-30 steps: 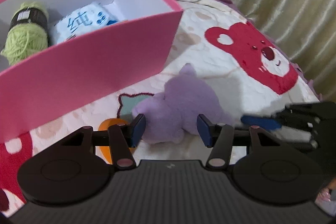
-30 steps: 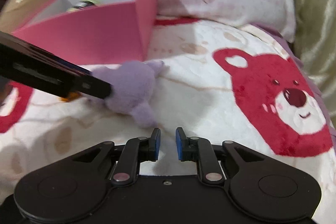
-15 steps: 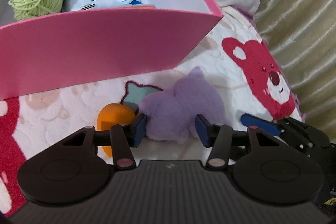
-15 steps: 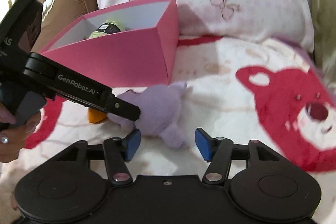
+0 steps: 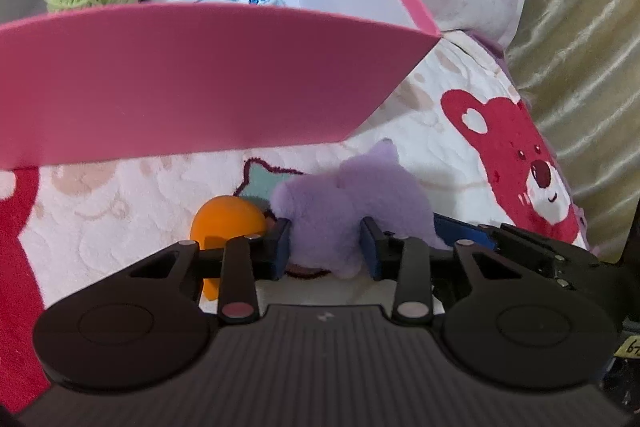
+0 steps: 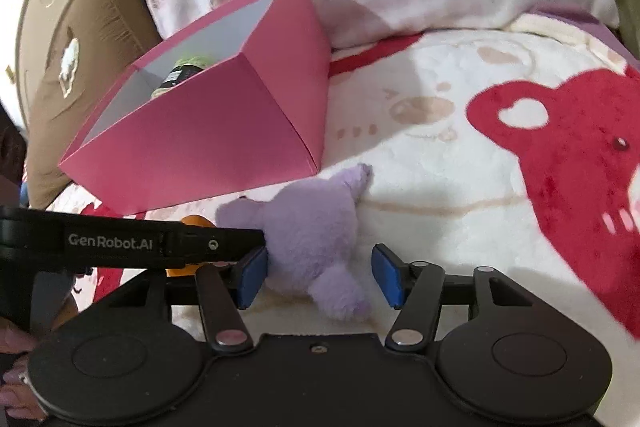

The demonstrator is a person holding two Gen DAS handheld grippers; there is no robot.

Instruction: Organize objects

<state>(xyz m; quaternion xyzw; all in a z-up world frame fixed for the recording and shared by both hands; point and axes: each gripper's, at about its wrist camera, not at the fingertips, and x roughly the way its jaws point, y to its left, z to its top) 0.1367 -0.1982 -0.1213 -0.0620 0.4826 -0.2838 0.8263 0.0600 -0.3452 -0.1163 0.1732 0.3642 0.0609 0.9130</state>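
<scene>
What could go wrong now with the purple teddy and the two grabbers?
1. The left gripper is closing on the purple plush toy while the right gripper closes around its other end: they might tug it apart or bump each other.
2. The orange ball sits right beside the left fingers and could get knocked and roll away.
3. The pink box wall stands close ahead; lifting the toy may catch it.
</scene>
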